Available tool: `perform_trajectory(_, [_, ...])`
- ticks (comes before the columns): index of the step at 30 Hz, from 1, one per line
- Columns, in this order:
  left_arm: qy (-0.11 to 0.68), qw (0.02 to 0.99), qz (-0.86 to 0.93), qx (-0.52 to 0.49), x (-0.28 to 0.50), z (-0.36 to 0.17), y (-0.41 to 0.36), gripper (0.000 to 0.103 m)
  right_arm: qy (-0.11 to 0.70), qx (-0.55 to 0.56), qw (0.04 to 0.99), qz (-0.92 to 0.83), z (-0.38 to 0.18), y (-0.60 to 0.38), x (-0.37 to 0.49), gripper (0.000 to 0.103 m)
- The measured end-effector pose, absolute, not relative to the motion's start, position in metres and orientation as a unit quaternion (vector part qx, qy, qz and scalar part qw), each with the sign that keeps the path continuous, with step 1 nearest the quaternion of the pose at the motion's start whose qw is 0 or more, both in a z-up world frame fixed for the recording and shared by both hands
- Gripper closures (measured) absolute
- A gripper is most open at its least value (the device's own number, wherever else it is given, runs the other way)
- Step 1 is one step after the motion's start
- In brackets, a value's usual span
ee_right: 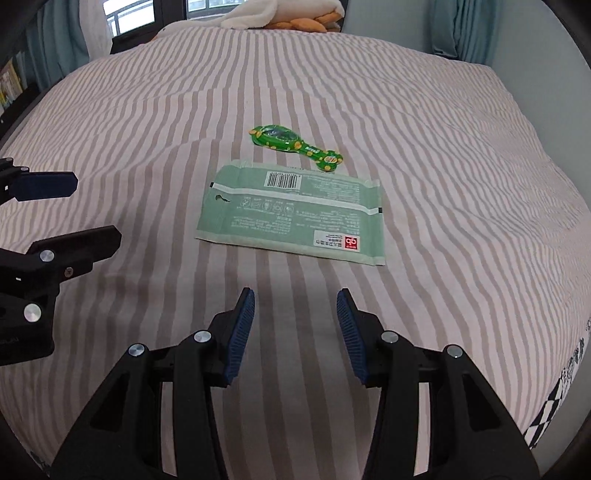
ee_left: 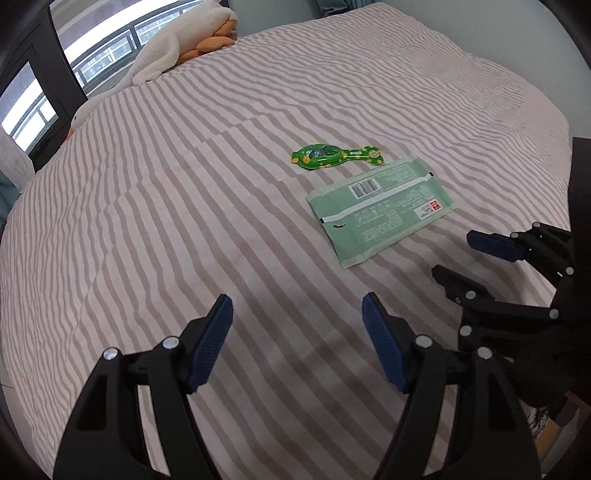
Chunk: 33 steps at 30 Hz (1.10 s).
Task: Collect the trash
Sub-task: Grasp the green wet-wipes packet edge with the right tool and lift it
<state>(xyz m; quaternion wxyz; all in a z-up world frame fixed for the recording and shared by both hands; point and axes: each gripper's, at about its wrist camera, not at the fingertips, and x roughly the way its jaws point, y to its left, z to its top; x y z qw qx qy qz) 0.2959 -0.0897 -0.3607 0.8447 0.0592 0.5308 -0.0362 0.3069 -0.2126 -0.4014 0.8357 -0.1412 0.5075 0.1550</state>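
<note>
A flat pale-green wrapper [ee_left: 380, 206] with a barcode lies on the striped bed; it also shows in the right wrist view [ee_right: 291, 216]. A small bright-green spoon-shaped wrapper [ee_left: 334, 157] lies just beyond it, touching its far edge, and shows in the right wrist view [ee_right: 295, 146] too. My left gripper [ee_left: 297, 306] is open and empty, hovering short of the pale wrapper and to its left. My right gripper [ee_right: 295, 301] is open and empty, just short of the wrapper's near edge. Each gripper shows in the other's view: the right one [ee_left: 452, 254] and the left one [ee_right: 96, 208].
The striped bedspread [ee_left: 184, 184] fills both views. A white and orange plush toy [ee_left: 184, 44] lies at the far end by the window, and shows in the right wrist view [ee_right: 280, 14]. Teal curtains [ee_right: 458, 29] hang at the far right. The bed's right edge [ee_right: 554, 391] drops off.
</note>
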Motion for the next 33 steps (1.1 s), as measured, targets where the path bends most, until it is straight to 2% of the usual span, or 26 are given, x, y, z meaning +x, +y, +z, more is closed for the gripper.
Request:
perform_trajectory(2, [0.536,0.842,-0.037,0.056,0.304,-0.366,-0.088,0.031,0.507,-0.148,0.835,0.158,-0.408,-0.208,0.313,0.058])
perform_trajectory(5, [0.539,0.840,-0.039,0.057,0.316,-0.372,-0.087,0.031,0.499,-0.162,0.837,0.155,-0.413,-0.201,0.319,0.051])
perform_trajectory(13, [0.538,0.839,-0.047,0.065,0.328,-0.377,-0.079,0.031,0.490,-0.187,0.838,0.153,-0.422,-0.185,0.336,0.044])
perform_trajectory(21, [0.540,0.839,-0.033,0.061,0.324,-0.376,-0.059,0.031,0.462,-0.268,0.829,0.163,-0.433,-0.159,0.342,0.024])
perform_trajectory(25, [0.540,0.839,-0.029,0.057,0.325,-0.375,-0.055,0.031,0.459,-0.271,0.829,0.169,-0.433,-0.155,0.347,0.024])
perform_trajectory(26, [0.540,0.839,-0.028,0.056,0.325,-0.375,-0.054,0.031,0.462,-0.265,0.829,0.172,-0.433,-0.156,0.349,0.024])
perform_trajectory(28, [0.540,0.839,-0.028,0.055,0.327,-0.375,-0.054,0.031,0.466,-0.251,0.830,0.176,-0.433,-0.160,0.356,0.033])
perform_trajectory(30, [0.540,0.840,-0.028,0.054,0.329,-0.375,-0.054,0.031,0.466,-0.244,0.833,0.173,-0.431,-0.162,0.363,0.050])
perform_trajectory(33, [0.540,0.840,-0.030,0.053,0.331,-0.375,-0.053,0.031,0.462,-0.234,0.837,0.178,-0.426,-0.163,0.365,0.067])
